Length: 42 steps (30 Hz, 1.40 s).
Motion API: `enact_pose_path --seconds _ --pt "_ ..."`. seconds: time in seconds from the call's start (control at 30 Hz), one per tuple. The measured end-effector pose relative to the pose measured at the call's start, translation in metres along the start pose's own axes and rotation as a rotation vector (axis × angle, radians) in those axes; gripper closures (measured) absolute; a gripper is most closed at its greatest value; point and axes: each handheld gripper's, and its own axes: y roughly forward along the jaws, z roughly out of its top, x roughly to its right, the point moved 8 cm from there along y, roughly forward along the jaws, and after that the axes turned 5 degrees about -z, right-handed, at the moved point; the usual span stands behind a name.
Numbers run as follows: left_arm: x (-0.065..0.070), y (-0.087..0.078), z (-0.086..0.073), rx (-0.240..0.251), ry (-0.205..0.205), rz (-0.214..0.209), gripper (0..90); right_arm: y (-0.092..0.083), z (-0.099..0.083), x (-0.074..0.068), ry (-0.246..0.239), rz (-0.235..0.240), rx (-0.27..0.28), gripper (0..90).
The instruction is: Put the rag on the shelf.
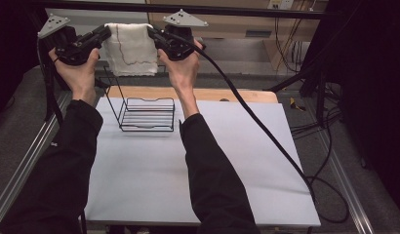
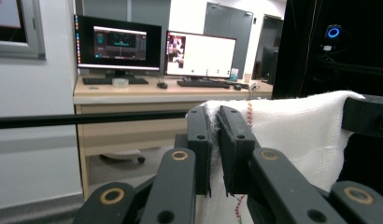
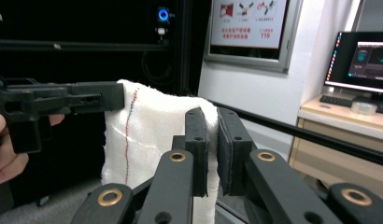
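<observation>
White table (image 1: 227,161) open, towel (image 1: 131,48) stretched between both tools above rack (image 1: 148,115)

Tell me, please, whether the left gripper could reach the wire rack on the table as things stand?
Probably not yet: the left gripper and right gripper are both shut on the white cloth, held up above the wire rack. Nothing else blocks the way down.

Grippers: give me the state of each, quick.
Left gripper: shut on the white cloth, pinching its top left corner.
Right gripper: shut on the white cloth, pinching its top right corner.
</observation>
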Motion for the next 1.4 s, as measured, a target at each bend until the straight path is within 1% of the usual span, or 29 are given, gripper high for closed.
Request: enact_pose_path --seconds 0.13,0.2,0.27,0.33,0.47,0.73,0.87,1.0,1.03,1.07,1.13,1.23,1.33,1.4 --pt "-0.004 0.004 -0.005 -0.005 0.007 0.0 82.8 0.003 -0.004 0.001 -0.009 -0.002 -0.011 83.9" --pt "-0.006 0.007 -0.007 -0.005 -0.002 0.0 82.8 0.005 -0.005 0.002 -0.007 -0.009 -0.012 83.9" --pt "-0.008 0.009 -0.008 -0.012 0.009 0.003 82.8 0.007 -0.005 0.003 -0.006 -0.009 -0.015 84.0" --pt "-0.009 0.009 -0.01 -0.012 0.01 -0.002 82.8 0.009 -0.006 0.004 -0.009 -0.009 -0.016 83.9" --pt "-0.011 0.01 -0.015 -0.024 0.009 0.005 82.8 0.013 -0.013 0.005 -0.02 -0.01 -0.037 83.9" --pt "-0.013 0.003 -0.027 -0.042 0.006 0.003 82.7 0.013 -0.023 -0.001 -0.033 0.0 -0.065 83.9" --pt "-0.012 0.0 -0.033 -0.055 0.02 -0.004 82.7 0.012 -0.029 -0.002 -0.036 -0.002 -0.089 83.9" --pt "-0.009 -0.002 -0.041 -0.07 0.021 -0.013 82.7 0.008 -0.04 -0.003 -0.041 0.002 -0.105 83.9" --pt "-0.009 -0.002 -0.043 -0.073 0.025 -0.013 82.7 0.008 -0.04 -0.003 -0.041 0.002 -0.105 83.9" --pt "-0.008 -0.003 -0.045 -0.075 0.025 -0.015 82.7 0.006 -0.044 -0.004 -0.039 0.005 -0.114 83.8" --pt "-0.007 -0.005 -0.049 -0.075 0.024 -0.023 82.7 0.005 -0.045 -0.004 -0.036 0.005 -0.115 83.9" --pt "-0.006 -0.008 -0.054 -0.089 0.026 -0.026 82.7 0.002 -0.052 -0.005 -0.037 0.012 -0.126 83.8" --pt "-0.004 -0.012 -0.055 -0.085 0.036 -0.03 82.6 0.0 -0.052 -0.009 -0.041 0.016 -0.123 83.9" --pt "-0.004 -0.014 -0.057 -0.094 0.039 -0.031 82.6 -0.001 -0.052 -0.009 -0.042 0.018 -0.124 83.8"
